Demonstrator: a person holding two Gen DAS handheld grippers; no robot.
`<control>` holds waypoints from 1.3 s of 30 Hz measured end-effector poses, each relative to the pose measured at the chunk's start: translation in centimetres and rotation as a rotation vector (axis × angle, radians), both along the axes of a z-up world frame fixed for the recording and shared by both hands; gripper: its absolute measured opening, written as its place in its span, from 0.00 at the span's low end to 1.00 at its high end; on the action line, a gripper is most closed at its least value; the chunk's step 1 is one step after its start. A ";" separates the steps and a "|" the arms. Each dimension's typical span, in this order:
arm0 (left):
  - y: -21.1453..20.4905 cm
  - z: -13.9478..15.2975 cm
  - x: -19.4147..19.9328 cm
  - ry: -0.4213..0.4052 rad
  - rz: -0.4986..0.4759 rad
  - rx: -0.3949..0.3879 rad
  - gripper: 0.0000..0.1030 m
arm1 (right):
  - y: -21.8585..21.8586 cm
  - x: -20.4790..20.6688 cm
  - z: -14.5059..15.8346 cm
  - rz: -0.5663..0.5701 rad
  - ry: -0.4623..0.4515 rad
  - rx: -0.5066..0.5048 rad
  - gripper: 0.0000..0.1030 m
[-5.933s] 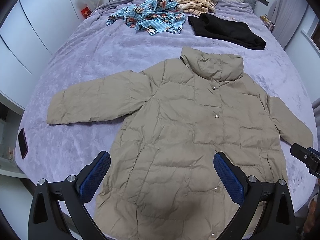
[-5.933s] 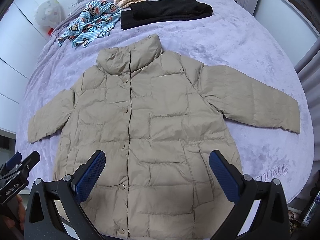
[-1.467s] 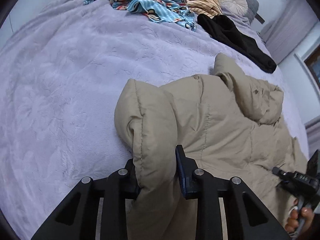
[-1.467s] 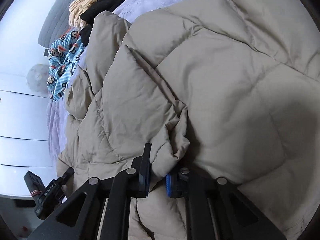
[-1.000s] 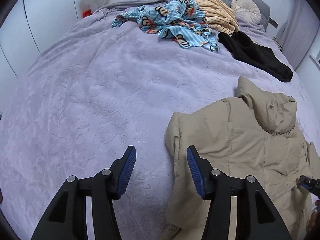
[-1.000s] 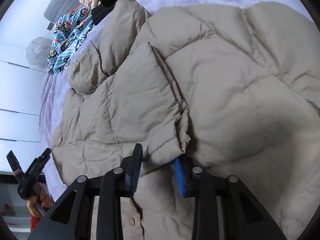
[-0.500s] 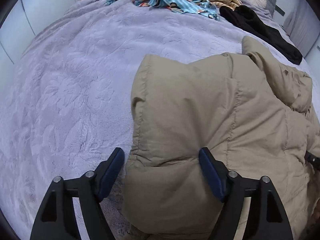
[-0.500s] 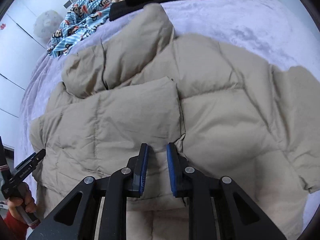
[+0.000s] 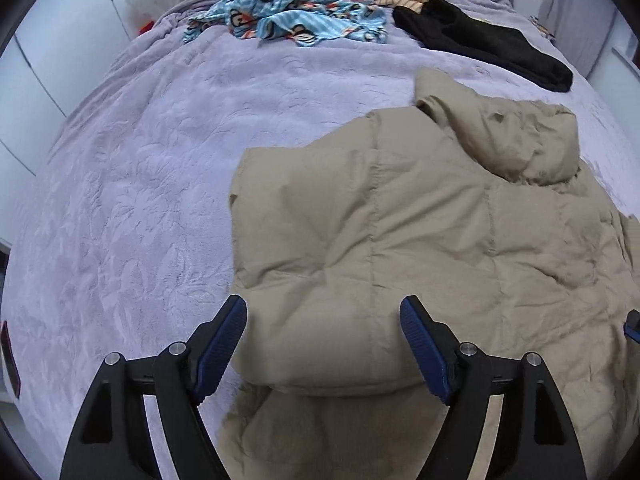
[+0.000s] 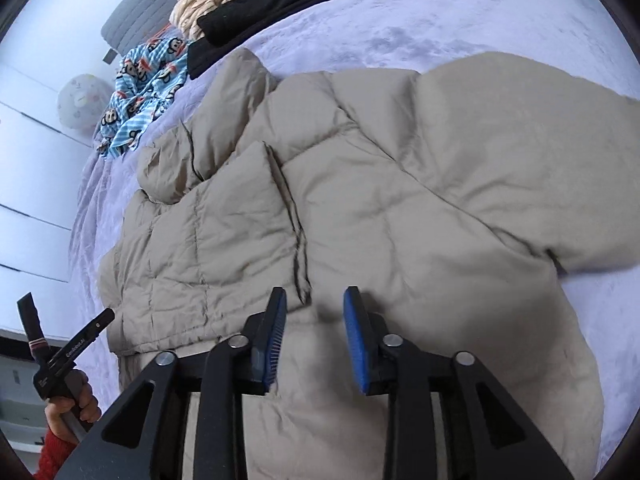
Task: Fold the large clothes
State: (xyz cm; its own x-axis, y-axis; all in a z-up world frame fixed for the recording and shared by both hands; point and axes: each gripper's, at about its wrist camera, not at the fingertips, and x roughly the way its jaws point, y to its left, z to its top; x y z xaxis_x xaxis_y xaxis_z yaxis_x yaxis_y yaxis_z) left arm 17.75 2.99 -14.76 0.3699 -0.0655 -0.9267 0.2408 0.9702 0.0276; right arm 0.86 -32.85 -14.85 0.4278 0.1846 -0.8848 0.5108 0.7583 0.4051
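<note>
Folded beige quilted puffer jacket (image 9: pixel 400 220) lies near the lavender plush bed's (image 9: pixel 140 160) right edge, left half bare; left gripper (image 9: pixel 324 344) jaws spread, right gripper (image 10: pixel 314 336) jaws just opened, gripping nothing.

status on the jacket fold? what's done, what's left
Done: one sleeve is folded in across the jacket front, its cuff lying near the middle. In hand: nothing. The left gripper is open above the folded sleeve; the right gripper has just opened its jaws, with nothing between them. Left: the other sleeve still lies spread on the bed, and the body is unfolded.
</note>
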 end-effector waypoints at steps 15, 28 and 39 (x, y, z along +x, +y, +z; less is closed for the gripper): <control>-14.4 0.9 -9.5 0.109 -0.278 -0.019 0.78 | -6.5 -11.8 1.1 -0.249 -0.029 0.048 0.71; -23.2 0.8 -12.2 0.145 -0.298 -0.046 1.00 | -18.8 -17.9 0.0 -0.485 -0.067 0.112 0.82; -25.7 0.4 -11.5 0.167 -0.236 -0.020 1.00 | -28.0 -20.3 -3.2 -0.704 -0.258 0.324 0.85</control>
